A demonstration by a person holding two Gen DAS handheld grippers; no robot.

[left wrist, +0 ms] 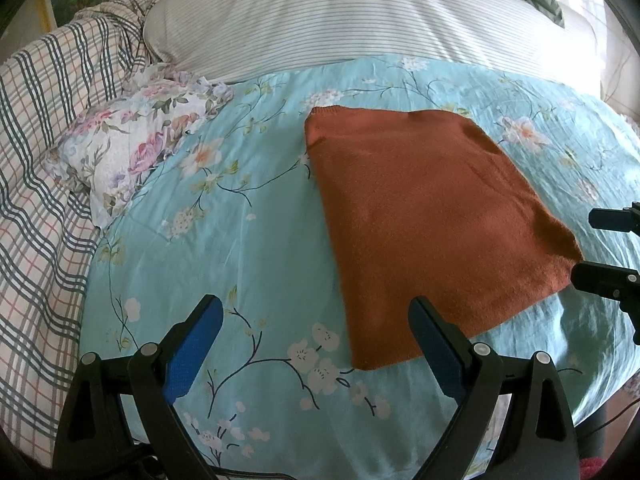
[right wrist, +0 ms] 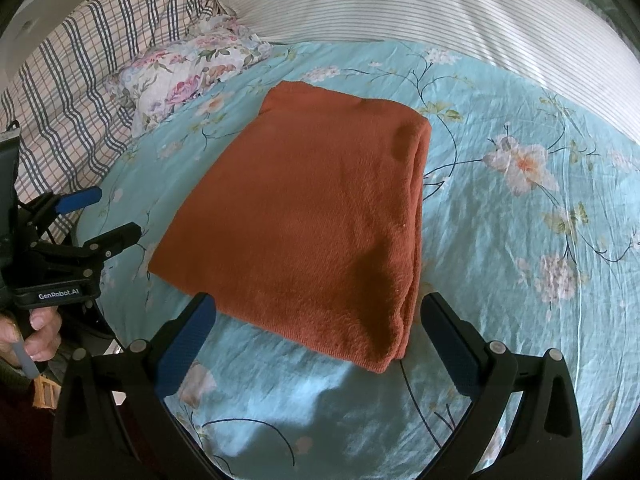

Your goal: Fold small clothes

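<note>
Left gripper [left wrist: 314, 324]: lower centre of the left wrist view, jaws spread wide, blue pads [left wrist: 192, 354] facing inward, nothing held. Right-hand finger overlapping the near edge of the folded rust-orange garment [left wrist: 424, 224]; contact cannot be told.

Right gripper [right wrist: 318, 322]: lower centre of the right wrist view, jaws spread wide, nothing held, tips just short of the garment's near edge. Also visible at the right edge of the left wrist view, beside the garment's right corner.

Folded rust-orange garment: centre of both views, flat on the light blue floral bedsheet [left wrist: 248, 248], stacked layers showing along its right edge in the right wrist view.

Person's hand [right wrist: 38, 334]: lower left of the right wrist view, wrapped around the left gripper's handle.

Floral pillow [left wrist: 132, 148]: left of the garment, well apart from it.

Plaid blanket [left wrist: 44, 128]: far left.

Striped pillow [left wrist: 340, 16]: across the top of the frame.
</note>
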